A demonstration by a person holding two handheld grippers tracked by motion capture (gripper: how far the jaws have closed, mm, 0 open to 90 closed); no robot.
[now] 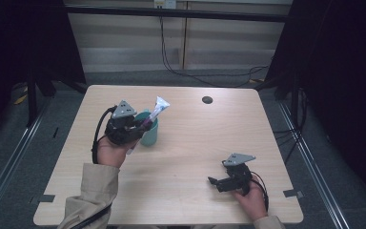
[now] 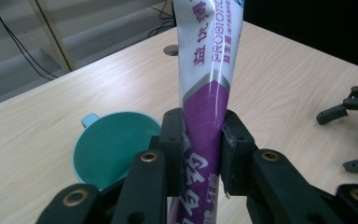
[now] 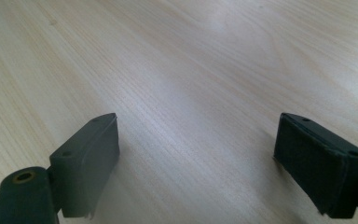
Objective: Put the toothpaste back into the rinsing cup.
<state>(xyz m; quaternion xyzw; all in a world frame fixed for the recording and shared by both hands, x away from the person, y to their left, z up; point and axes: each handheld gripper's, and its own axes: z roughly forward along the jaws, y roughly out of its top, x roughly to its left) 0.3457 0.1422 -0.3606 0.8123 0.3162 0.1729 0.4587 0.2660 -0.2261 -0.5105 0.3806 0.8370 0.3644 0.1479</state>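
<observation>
The soft, light purple-and-white plastic tube (image 2: 206,100), clamped mid-body by the left gripper (image 2: 200,144) beside the teal cup (image 2: 105,149), looks squashable; the right gripper (image 3: 196,163) gapes empty.

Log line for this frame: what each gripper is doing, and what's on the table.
left gripper: shut on purple-and-white tube, held beside teal cup | right gripper: open, empty, low over table | cup: upright

Cup (image 1: 150,133) on table (image 1: 190,200) left-centre, tube (image 1: 156,110) above it; right tongs (image 1: 214,183) w/ nothing near.
</observation>
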